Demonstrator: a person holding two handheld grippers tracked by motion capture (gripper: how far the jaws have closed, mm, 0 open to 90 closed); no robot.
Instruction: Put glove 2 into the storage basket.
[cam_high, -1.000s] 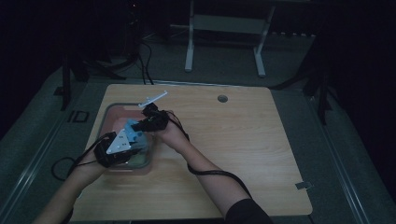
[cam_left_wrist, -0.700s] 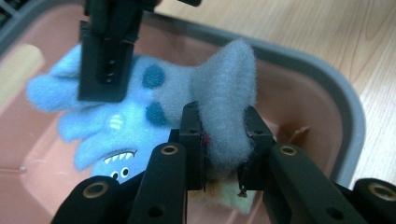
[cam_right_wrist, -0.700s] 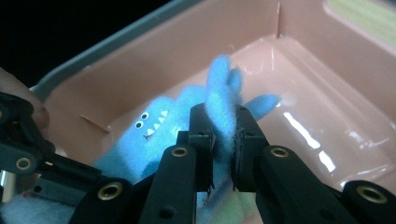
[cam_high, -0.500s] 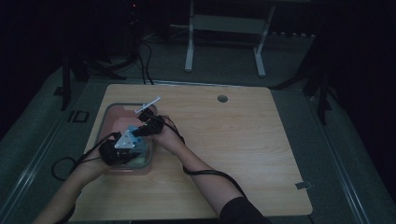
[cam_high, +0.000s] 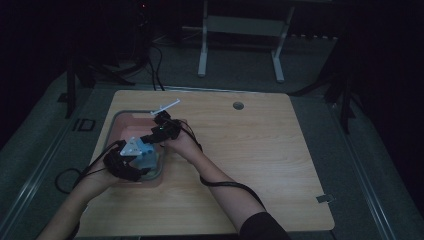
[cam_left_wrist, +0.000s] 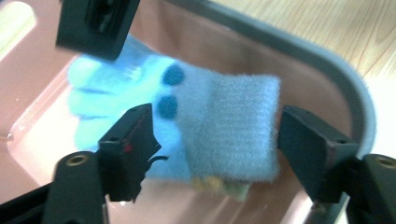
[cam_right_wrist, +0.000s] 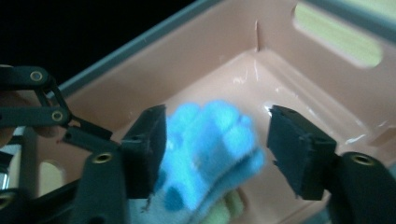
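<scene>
A light blue sock (cam_left_wrist: 233, 121) with dark blue dots lies in a pink bin (cam_left_wrist: 327, 70) with a grey rim. My left gripper (cam_left_wrist: 215, 140) is open, its jaws on either side of the sock's ribbed cuff. My right gripper (cam_right_wrist: 217, 140) is also open and straddles the lobed toe end of the sock (cam_right_wrist: 210, 135), low inside the bin (cam_right_wrist: 210, 46). In the high view both grippers, left (cam_high: 131, 150) and right (cam_high: 159, 131), meet over the bin (cam_high: 117, 117) at the table's left. A yellowish scrap (cam_left_wrist: 224, 185) peeks from under the sock.
The bin sits on a wooden table (cam_high: 260, 150) with a round cable hole (cam_high: 238, 105) near the far edge. A thin white strip (cam_high: 166, 106) juts out beside the right gripper at the bin's far rim. Cables trail from both grippers.
My right gripper has come down and toward the left gripper, deeper into the bin. The left gripper has barely shifted.
</scene>
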